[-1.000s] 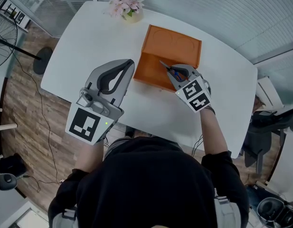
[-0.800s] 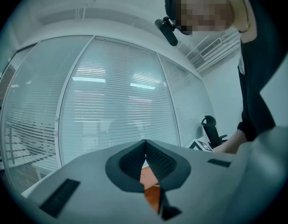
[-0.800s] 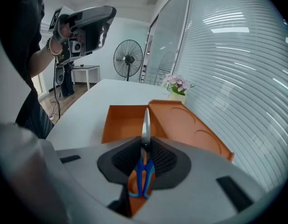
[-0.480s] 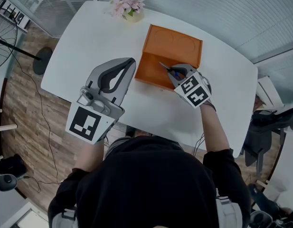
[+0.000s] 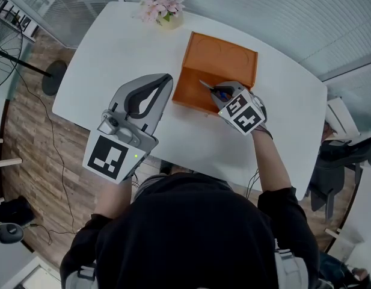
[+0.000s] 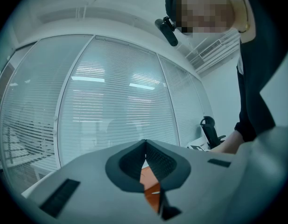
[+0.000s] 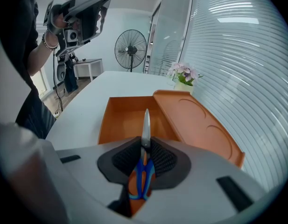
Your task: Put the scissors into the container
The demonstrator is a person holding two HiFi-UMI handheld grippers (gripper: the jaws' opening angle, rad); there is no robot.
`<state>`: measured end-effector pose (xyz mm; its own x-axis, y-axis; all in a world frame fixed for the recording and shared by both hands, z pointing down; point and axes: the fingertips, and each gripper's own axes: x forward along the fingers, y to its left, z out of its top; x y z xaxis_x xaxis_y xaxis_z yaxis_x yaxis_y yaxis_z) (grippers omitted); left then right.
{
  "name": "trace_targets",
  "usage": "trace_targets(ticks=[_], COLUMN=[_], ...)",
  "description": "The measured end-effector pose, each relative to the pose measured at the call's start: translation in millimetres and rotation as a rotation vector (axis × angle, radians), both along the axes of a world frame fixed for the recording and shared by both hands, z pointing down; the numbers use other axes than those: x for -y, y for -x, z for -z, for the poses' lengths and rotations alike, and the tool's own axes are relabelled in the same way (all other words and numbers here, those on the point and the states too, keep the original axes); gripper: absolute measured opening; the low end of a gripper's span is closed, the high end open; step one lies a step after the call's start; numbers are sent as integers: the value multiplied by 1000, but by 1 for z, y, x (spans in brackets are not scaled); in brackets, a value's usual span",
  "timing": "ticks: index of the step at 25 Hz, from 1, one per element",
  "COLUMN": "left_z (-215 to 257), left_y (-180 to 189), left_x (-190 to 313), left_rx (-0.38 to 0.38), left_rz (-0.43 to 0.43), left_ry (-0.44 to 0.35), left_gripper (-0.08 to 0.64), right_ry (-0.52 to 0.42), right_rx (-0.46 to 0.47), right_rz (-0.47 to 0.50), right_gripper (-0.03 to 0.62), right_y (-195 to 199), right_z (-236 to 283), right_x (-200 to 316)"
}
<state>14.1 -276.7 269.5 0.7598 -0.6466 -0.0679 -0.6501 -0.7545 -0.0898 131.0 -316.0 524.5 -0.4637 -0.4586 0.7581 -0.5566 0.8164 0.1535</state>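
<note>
My left gripper sits just off the container's left edge, above the white table. In the left gripper view its jaws meet at the tips with nothing between them; only a sliver of the orange container shows through the gap below. Beyond the container's far left corner stands a small pot of pink flowers. The container itself is open, and its lid is swung back on the far side of the tray. Over the container's right end I have the right gripper, clamped tight on the scissors. In the right gripper view the blue and orange handles are pinched between the pads, and the closed blade sticks straight out past the fingertips, across the open tray. I cannot tell whether the blade tip touches the tray.
</note>
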Motion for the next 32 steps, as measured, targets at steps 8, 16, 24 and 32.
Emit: trace_targets(ticks=[8,16,24,32], left_z=[-1,-2,-1,-2], left_y=[1,2,5,5], left_x=[0,0,0,-1], left_rx=[-3,-3,-6,-8], left_rz=[-3,-3,7,11], left_ry=[1,6,6,5], left_gripper=[12,12,12,12], right_ry=[30,61,91,129], right_rx=[-12,-37,-59,-79], right_rz=[-3,3,11,23], right_gripper=[67,67,67,67], right_y=[1,0,1,0], right_z=[-7,-11,-19,-25], right_x=[3,4,5,5])
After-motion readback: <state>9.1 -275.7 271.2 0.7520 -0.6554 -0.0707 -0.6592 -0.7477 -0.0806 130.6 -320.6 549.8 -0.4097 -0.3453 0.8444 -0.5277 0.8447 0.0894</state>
